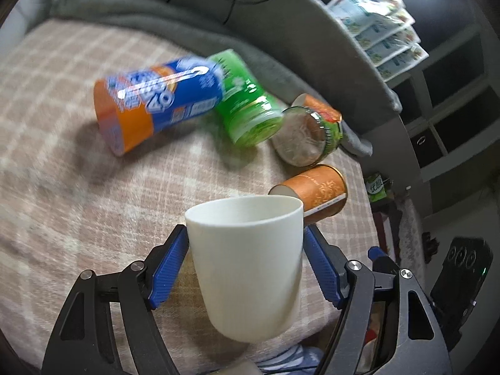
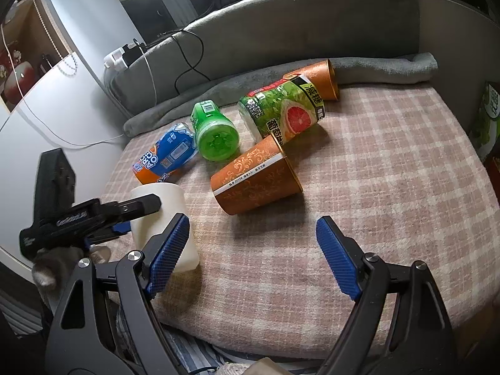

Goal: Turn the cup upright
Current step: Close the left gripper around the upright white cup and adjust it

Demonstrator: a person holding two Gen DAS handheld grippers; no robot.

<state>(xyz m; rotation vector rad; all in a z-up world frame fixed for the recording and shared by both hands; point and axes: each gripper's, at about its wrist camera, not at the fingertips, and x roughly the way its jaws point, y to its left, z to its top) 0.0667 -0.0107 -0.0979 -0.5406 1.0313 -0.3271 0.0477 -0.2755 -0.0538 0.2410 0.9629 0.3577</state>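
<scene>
Left wrist: white cup (image 1: 247, 268) is clamped mouth-up btw. left gripper (image 1: 245, 268) pads, w/ plaid blanket (image 1: 62, 187) below.

Right wrist: right gripper (image 2: 253, 256) is spread, empty. Cup could topple if released on soft blanket.

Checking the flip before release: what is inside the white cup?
The white cup sits mouth-up between the left tongs. Only its upper inner wall shows, bare and white; the near wall hides the bottom, so it cannot be confirmed empty.
</scene>
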